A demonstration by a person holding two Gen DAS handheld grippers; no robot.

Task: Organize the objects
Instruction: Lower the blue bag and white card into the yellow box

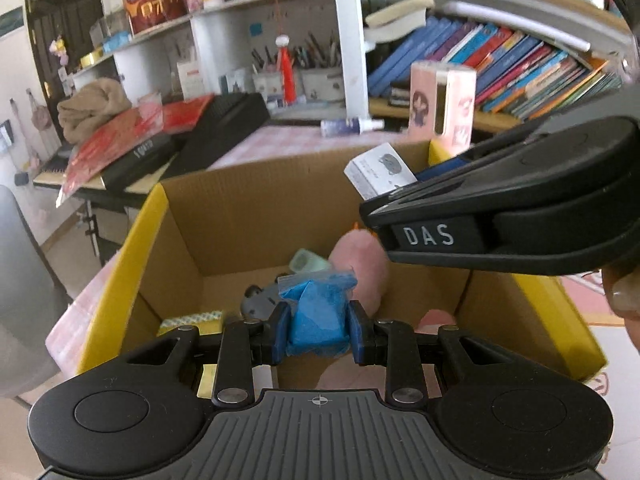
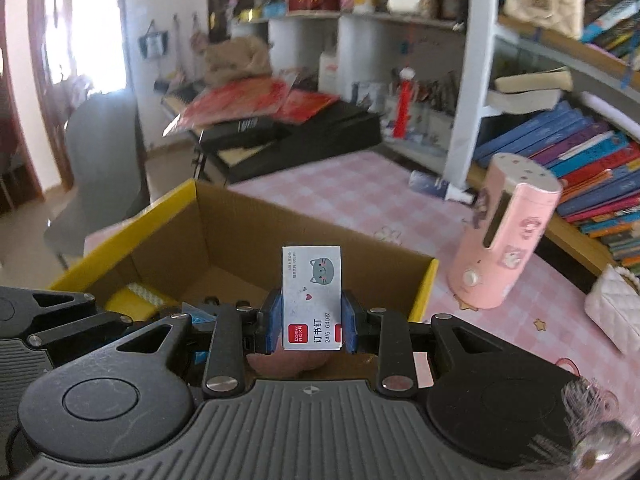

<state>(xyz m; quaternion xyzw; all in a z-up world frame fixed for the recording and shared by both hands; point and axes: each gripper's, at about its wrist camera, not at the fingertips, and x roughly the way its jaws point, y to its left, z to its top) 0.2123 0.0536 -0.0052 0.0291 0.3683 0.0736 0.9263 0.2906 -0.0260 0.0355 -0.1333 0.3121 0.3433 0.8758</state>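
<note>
Cardboard, brown inside with yellow flaps, forms the open box (image 1: 240, 216) on the pink checked worktop (image 2: 360, 196). At its left end lies a yellow packet (image 1: 192, 318). Over the middle, the left gripper (image 1: 319, 326) is clamped on a crumpled blue bag (image 1: 316, 312), with a grey item, a mint-green object (image 1: 308, 261) and a pink plush toy (image 1: 362, 264) on the box floor beneath. Further right, the right gripper (image 2: 308, 324) pinches a white staple box (image 2: 311, 296) with a cat drawing, holding it upright above the carton's right part. Beyond the right flap stands a pink cylinder (image 2: 504, 240); a white quilted purse (image 2: 616, 304) lies at the far right.
</note>
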